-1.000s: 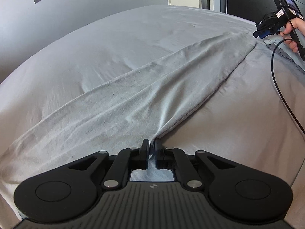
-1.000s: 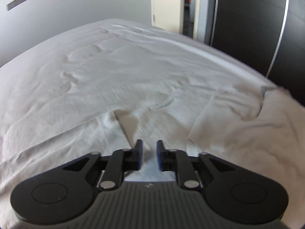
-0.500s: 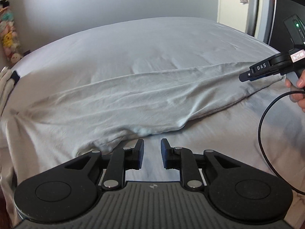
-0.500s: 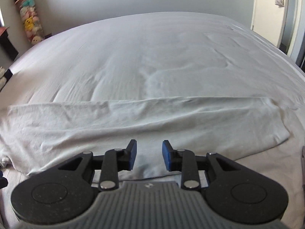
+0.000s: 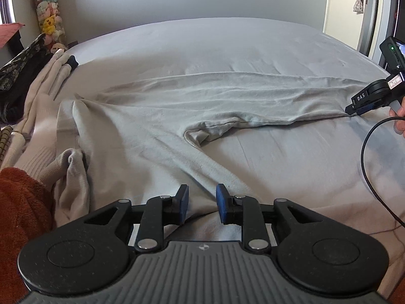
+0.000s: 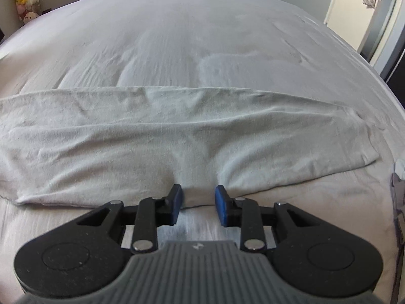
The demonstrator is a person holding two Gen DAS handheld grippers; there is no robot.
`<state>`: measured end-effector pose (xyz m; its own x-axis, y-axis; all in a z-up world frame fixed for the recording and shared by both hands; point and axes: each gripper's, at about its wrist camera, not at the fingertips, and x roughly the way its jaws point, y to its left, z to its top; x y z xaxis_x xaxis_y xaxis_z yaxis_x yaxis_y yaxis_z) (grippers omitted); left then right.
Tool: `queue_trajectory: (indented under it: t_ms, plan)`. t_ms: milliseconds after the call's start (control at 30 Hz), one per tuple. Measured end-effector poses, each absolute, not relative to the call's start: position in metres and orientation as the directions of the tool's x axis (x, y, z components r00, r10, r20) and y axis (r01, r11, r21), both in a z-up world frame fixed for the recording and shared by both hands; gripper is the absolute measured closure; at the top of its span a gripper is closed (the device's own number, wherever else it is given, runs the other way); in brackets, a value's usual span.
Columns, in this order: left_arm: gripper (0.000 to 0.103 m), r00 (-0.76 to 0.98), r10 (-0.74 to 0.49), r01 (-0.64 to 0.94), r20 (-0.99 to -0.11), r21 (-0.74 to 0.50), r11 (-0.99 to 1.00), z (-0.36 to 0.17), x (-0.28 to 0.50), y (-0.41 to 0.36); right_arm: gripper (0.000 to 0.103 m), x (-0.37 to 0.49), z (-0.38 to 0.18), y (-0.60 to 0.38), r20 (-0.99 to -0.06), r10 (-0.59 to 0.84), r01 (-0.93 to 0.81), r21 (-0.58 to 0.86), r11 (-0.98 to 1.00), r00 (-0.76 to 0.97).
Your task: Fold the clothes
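Note:
A pale grey garment (image 5: 202,106) lies on the bed, folded lengthwise into a long band, with a loose flap running toward my left gripper. In the left wrist view my left gripper (image 5: 201,204) is open just above that flap's near edge. My right gripper (image 5: 354,110) shows at the far right, held by a hand, its tip at the garment's end. In the right wrist view the band (image 6: 177,131) stretches across the bed, and my right gripper (image 6: 197,202) stands open at its near edge, nothing between the blue pads.
A cream ribbed garment (image 5: 38,116) and a rust-coloured fleece (image 5: 20,202) lie at the left bed edge, with dark patterned cloth (image 5: 22,63) behind. Plush toys (image 5: 49,17) stack in the far left corner. A door (image 5: 354,5) stands at the right. A black cable (image 5: 367,167) trails from the right gripper.
Both grippers have let go of the garment and opened. It was held stretched off the bed a second ago; now it lies flat, and both cameras have swung to face the headboard wall.

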<state>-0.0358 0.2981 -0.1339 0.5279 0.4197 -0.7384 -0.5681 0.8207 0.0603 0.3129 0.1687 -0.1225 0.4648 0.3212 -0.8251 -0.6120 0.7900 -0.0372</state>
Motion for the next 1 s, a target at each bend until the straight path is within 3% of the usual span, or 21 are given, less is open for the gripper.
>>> queue_trajectory:
  t_ms: [200,400,567,767,1000]
  plan:
    - [0.067,0.516,0.424,-0.565,-0.745,0.077,0.822,-0.127,-0.062,0.301,0.07,0.279,-0.105,0.142,-0.845,0.339,-0.627,0.005,0.779,0.414]
    - [0.065,0.534,0.4,-0.541,-0.745,0.063,0.839,-0.118,-0.083,0.304,0.063,0.244,-0.093,0.093,-0.876,0.341,-0.611,0.069,0.789,0.342]
    - [0.065,0.577,0.318,-0.485,-0.752,-0.002,0.874,-0.106,-0.1,0.307,0.06,0.221,-0.08,0.06,-0.896,0.306,-0.592,0.063,0.804,0.321]
    - [0.065,0.569,0.315,-0.344,-0.76,0.128,0.93,-0.098,-0.118,0.297,0.051,0.207,-0.065,0.042,-0.884,0.331,-0.594,0.078,0.8,0.329]
    - [0.057,0.49,0.357,-0.265,-0.795,0.254,0.93,-0.105,-0.126,0.293,0.05,0.2,-0.081,0.028,-0.905,0.318,-0.644,0.066,0.762,0.284]
